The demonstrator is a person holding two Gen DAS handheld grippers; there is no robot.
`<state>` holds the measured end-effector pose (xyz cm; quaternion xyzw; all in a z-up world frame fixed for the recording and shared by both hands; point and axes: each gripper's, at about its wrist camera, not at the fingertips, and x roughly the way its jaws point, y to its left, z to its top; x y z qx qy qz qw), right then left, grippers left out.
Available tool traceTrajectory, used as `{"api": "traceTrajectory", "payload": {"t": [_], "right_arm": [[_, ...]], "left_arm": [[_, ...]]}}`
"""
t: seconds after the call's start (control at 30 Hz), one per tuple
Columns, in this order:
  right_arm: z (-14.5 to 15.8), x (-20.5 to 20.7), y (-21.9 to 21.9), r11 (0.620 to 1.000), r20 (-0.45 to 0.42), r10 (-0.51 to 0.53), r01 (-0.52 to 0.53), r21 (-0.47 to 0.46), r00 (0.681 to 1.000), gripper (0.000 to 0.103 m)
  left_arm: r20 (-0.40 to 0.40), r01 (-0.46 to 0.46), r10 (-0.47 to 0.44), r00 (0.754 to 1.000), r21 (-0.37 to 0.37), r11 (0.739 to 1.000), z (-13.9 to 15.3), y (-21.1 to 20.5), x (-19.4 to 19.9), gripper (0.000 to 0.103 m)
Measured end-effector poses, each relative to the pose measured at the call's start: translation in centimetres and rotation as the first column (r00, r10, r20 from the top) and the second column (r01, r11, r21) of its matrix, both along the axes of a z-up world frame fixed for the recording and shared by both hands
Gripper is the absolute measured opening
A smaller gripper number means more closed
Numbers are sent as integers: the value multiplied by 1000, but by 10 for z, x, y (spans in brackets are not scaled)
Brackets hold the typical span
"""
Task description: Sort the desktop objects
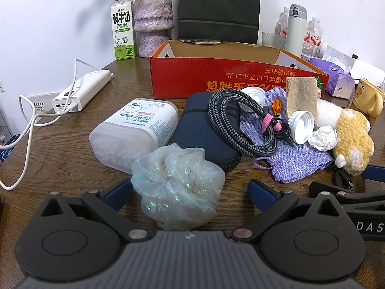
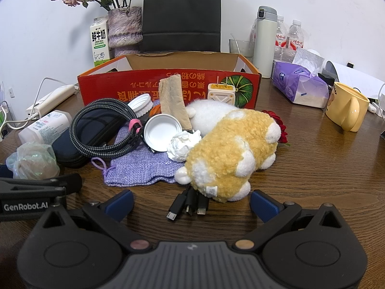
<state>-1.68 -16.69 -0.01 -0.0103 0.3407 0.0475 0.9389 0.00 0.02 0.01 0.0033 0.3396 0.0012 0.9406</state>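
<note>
A pile of objects lies on the wooden table in front of an open red cardboard box (image 1: pixel 216 77) (image 2: pixel 125 84). My left gripper (image 1: pixel 190 190) is open, its blue fingers either side of an iridescent scrunchie (image 1: pixel 178 185), not closed on it. Behind lie a cotton-bud box (image 1: pixel 137 130), a navy case (image 1: pixel 207 130) and a coiled braided cable (image 1: pixel 240 120). My right gripper (image 2: pixel 191 201) is open and empty, just short of the black cable plugs (image 2: pixel 187 207) and a yellow plush toy (image 2: pixel 231 154). A purple pouch (image 2: pixel 142 166), white lids (image 2: pixel 162 131) and crumpled paper (image 2: pixel 184 144) lie between.
A power bank with white cable (image 1: pixel 81 94), milk carton (image 1: pixel 122 29) and vase (image 1: pixel 152 21) stand at the back left. A tissue box (image 2: pixel 298 84), yellow mug (image 2: pixel 346 106), thermos (image 2: pixel 264 41) and water bottles stand at the right. A black bag (image 2: pixel 181 12) is behind the box.
</note>
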Motion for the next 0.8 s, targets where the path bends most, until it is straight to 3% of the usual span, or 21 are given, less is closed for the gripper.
{"api": "traceTrajectory", "payload": {"t": [0.47, 0.5, 0.6, 0.67, 0.7, 0.73, 0.8], "right_arm": [[0, -3, 1, 1000, 1, -19, 19, 0, 1000, 103], [0, -5, 1, 1000, 1, -16, 16, 0, 1000, 103], [4, -12, -3, 997, -35, 80, -80, 5, 996, 102], [16, -23, -15, 993, -66, 99, -94, 78, 993, 98], [24, -31, -27, 983, -35, 108, -102, 154, 994, 98], [34, -37, -39, 966, 17, 125, -125, 226, 992, 98], [48, -34, -52, 954, 79, 109, -126, 271, 991, 98]], "left_arm": [[0, -5, 5, 1000, -1, 1000, 0, 1, 0, 103], [2, 29, -29, 1000, 7, 1000, 1, 3, -2, 103], [89, 34, -27, 996, -80, 996, 15, 29, -25, 103], [196, 33, -8, 981, -126, 991, 31, 53, -41, 103], [229, 35, -7, 973, -121, 992, 37, 61, -42, 103], [246, 33, -9, 969, -97, 995, 42, 67, -37, 103], [235, 39, -34, 971, -16, 999, 44, 71, -16, 103]]}}
